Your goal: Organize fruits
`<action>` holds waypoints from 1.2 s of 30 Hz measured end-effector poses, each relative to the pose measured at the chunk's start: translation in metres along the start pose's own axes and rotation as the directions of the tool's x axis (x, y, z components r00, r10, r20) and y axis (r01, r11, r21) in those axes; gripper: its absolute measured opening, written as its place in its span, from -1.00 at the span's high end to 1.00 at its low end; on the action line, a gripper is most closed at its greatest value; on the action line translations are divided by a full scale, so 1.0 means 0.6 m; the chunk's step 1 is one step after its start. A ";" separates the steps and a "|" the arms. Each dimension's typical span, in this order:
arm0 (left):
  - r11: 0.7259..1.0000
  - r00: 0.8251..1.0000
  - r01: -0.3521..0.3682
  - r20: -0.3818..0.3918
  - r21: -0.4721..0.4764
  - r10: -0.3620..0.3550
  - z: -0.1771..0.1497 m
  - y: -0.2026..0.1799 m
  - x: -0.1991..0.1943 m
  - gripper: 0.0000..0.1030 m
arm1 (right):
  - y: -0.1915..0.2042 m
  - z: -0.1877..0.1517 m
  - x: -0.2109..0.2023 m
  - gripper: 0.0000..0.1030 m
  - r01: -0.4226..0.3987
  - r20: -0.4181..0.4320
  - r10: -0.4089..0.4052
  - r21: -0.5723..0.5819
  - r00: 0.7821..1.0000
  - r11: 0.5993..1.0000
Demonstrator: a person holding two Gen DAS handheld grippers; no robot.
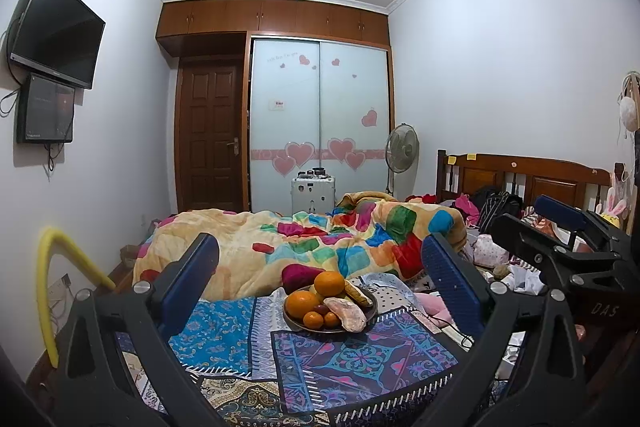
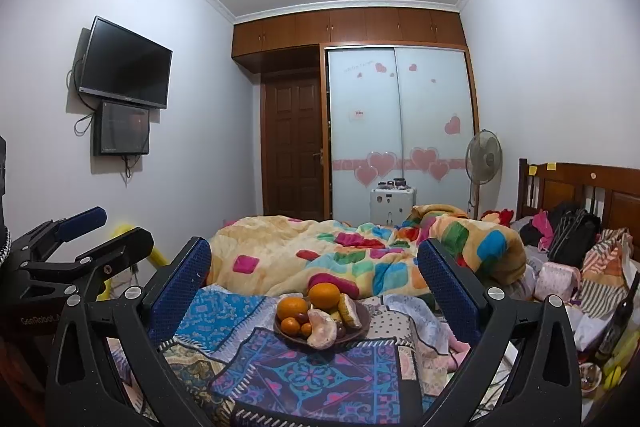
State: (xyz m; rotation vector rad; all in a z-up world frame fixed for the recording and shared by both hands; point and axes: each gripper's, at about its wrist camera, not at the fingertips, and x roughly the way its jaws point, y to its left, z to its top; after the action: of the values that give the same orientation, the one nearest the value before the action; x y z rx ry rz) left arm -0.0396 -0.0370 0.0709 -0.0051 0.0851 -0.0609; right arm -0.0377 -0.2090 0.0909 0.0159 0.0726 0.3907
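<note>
Fruit-heaped dark plate (image 1: 289,319) on patterned cloth (image 1: 360,355)

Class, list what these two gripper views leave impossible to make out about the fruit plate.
- Plate middle, both views: covered by piled fruit.
- Small dark fruit, right wrist view: too small to identify, wedged between oranges.
- Yellowish fruit behind the top orange, left wrist view: mostly hidden.
- Total fruit count: lower pieces overlapped.

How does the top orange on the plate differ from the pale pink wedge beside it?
The top orange is round and bright orange; the pink wedge is curved and pale. The orange sits highest on the pile; the wedge lies at the near rim. Both rest on the same dark plate.
</note>
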 end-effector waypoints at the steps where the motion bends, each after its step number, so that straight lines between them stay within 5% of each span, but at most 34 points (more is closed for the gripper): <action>1: 1.000 1.000 -0.002 -0.001 0.000 0.002 -0.001 0.000 0.001 -1.00 | 0.000 0.000 0.000 -1.00 0.000 0.000 0.000 0.000 1.000 1.000; 36: 1.000 1.000 0.008 -0.025 -0.025 -0.008 -0.009 0.003 0.029 -1.00 | -0.010 -0.001 0.005 -1.00 0.005 -0.013 -0.004 0.008 1.000 1.000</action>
State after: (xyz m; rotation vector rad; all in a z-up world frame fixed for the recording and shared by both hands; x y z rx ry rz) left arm -0.0226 -0.0361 0.0641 -0.0291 0.1108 -0.0678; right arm -0.0324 -0.2135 0.0896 0.0208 0.0874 0.3861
